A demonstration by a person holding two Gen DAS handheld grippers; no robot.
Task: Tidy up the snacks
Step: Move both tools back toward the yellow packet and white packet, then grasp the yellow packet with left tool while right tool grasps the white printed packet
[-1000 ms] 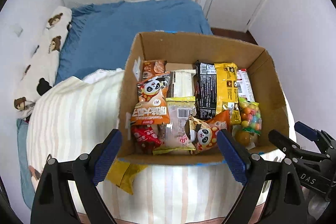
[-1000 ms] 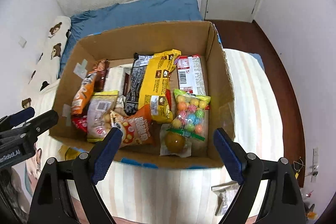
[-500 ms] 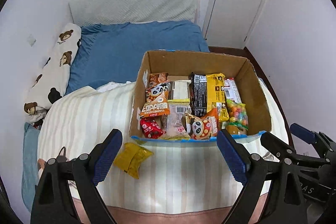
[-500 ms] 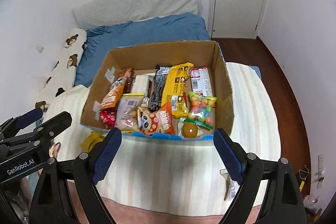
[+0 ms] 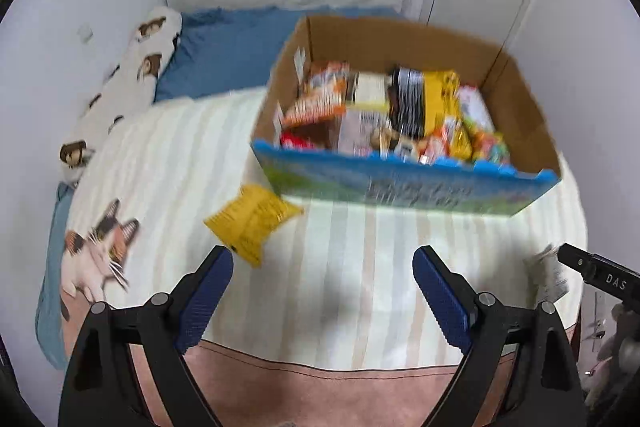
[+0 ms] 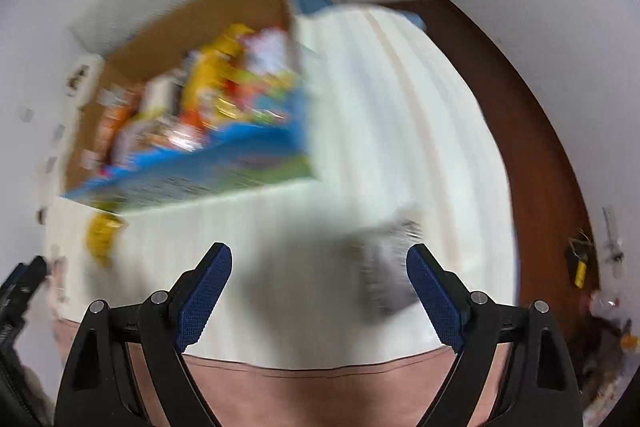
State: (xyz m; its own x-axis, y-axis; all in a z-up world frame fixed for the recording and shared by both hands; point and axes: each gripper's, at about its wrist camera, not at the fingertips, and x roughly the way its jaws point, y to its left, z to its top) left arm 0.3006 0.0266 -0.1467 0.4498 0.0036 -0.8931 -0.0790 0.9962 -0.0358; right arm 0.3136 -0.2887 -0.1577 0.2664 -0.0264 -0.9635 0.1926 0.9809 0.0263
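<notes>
Snacks point(image 5: 392, 115) heaped inside open cardboard box point(image 5: 404, 187).

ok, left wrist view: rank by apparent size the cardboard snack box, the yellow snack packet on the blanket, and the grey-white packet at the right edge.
1. Cardboard snack box, clearly largest.
2. Yellow snack packet lying on the striped blanket.
3. Grey-white packet, smallest as seen, but blurred and partly cut off by the right gripper, so its true size is unsure.

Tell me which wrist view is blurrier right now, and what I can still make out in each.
Right wrist view: heavy motion smear; the cardboard box and a grey packet are only smudges. Left wrist view: milder blur; the box and yellow packet on the striped blanket remain recognisable, labels unreadable.
</notes>
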